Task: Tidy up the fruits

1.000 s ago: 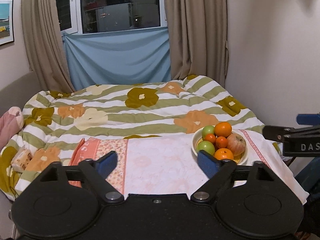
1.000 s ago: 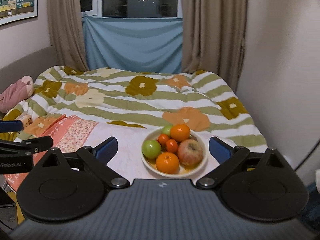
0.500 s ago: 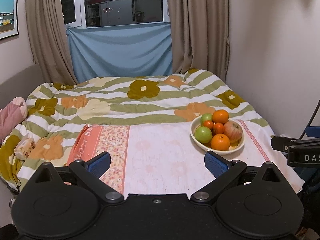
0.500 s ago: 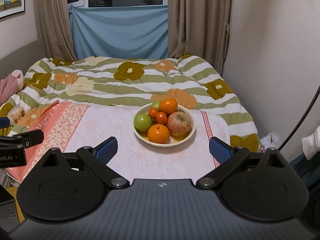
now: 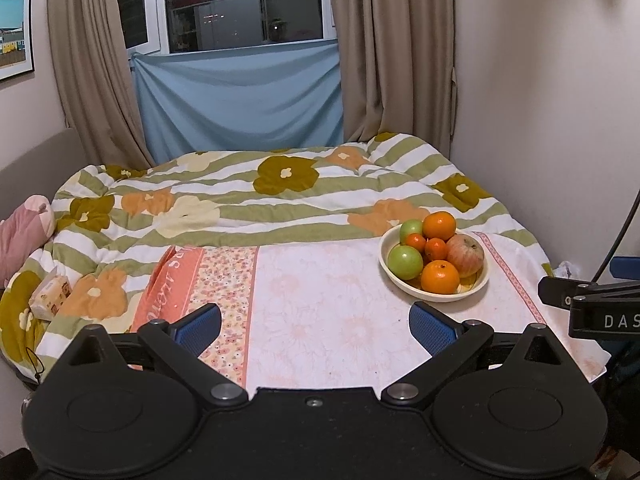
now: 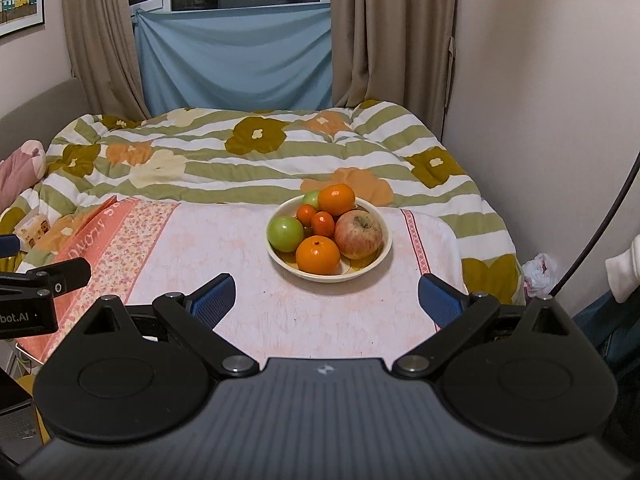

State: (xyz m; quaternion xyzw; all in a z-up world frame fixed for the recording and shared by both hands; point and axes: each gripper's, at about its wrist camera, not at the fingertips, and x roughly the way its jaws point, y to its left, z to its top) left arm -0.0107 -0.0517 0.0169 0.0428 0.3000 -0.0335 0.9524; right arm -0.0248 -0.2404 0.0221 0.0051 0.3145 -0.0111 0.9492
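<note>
Left wrist view: left claw [image 5: 314,326] is seen spread wide, having just been opened further, nothing between its pads; bowl [image 5: 468,294] of fruit is set to the right on the cloth-covered worktop [image 5: 320,300], well ahead; right claw [image 5: 580,304] is glimpsed at the right edge. Right wrist view: right claw [image 6: 326,298] is seen spread, empty; bowl [image 6: 378,256] lies straight ahead, holding oranges [image 6: 318,255], green apples [image 6: 285,233] and a red apple [image 6: 358,234], heaped and touching. Risk judged: if one fruit is pinched off-centre, neighbours may be nudged and rolled out onto the bed [image 6: 256,160]; the bowl may be tipped if its rim is pressed.
</note>
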